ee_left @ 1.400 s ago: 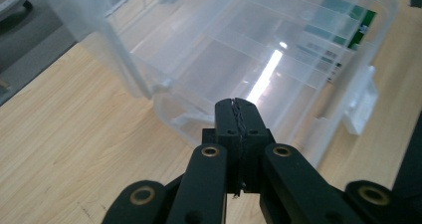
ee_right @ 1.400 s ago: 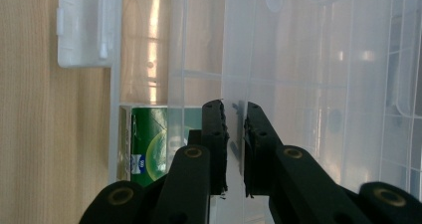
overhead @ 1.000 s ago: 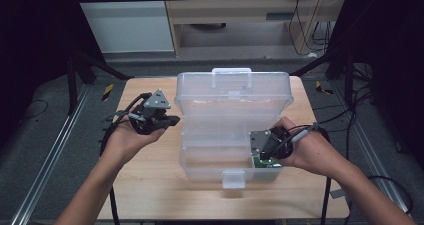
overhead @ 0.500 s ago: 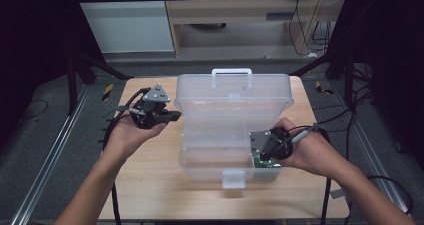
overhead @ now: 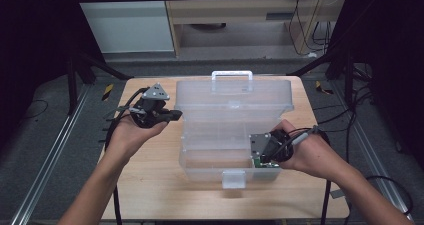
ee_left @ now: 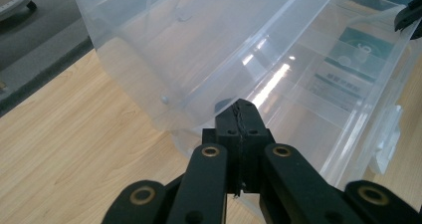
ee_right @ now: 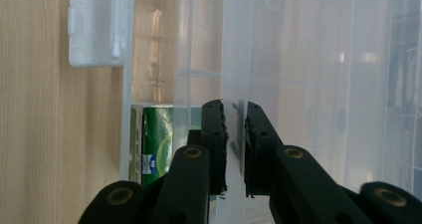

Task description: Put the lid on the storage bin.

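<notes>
on the wooden table (overhead: 150, 185) a clear plastic storage box (overhead: 230, 150) is sitting with its lid (overhead: 235, 97) tilting up at the far side. the right gripper (ee_right: 234, 109) is pinching the box's thin front wall between narrow jaws, beside a green packet (ee_right: 154, 144) inside. the left gripper (ee_left: 242, 109) is hovering at the lid's left edge, its jaws pressing together on nothing.

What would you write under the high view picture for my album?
Two hands with claws open a clear box on a table.
</notes>
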Tool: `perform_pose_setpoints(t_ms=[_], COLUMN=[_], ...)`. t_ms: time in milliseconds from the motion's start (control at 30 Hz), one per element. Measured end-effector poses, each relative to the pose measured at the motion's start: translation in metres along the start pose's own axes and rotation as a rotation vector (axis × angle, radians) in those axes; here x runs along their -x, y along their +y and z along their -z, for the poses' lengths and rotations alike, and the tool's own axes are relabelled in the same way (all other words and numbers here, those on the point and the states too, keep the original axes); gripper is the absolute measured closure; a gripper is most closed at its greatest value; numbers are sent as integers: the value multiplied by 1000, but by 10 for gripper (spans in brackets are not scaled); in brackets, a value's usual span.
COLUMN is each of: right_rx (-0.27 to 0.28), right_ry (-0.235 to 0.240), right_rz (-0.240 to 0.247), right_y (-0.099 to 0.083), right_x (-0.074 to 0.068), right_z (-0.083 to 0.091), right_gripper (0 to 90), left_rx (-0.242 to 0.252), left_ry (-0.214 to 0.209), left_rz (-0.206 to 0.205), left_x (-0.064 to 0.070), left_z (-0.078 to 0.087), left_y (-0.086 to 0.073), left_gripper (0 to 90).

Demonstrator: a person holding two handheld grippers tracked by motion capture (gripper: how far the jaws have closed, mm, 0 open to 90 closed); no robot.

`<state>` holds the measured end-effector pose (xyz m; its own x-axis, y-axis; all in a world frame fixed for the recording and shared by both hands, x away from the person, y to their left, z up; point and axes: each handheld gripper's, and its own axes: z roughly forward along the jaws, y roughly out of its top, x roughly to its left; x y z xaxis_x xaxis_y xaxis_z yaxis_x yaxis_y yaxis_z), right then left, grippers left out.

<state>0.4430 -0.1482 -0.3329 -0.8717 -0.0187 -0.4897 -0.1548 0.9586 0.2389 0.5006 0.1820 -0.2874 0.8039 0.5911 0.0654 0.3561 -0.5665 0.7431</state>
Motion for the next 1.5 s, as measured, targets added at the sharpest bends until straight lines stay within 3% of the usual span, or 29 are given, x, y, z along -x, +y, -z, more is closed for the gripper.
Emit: perform_pose_setpoints(t_ms=[367, 733, 1100, 1500], right_rx=[21, 81, 76, 42], right_ry=[-5, -58, -124, -139], right_rz=[-18, -130, -262, -328], right_y=[-3, -16, -43, -70], right_x=[-4, -13, -28, -37], right_z=[-1, 13, 27, 31], right_gripper=[800, 667, 529, 493], left_rx=[7, 9, 11, -8], left_ry=[-14, -21, -27, -34], left_rz=[25, 26, 32, 14], left_x=[3, 9, 17, 25], left_z=[-1, -1, -3, -7], left_y=[-5, -13, -23, -35], left_gripper=[900, 899, 899, 899])
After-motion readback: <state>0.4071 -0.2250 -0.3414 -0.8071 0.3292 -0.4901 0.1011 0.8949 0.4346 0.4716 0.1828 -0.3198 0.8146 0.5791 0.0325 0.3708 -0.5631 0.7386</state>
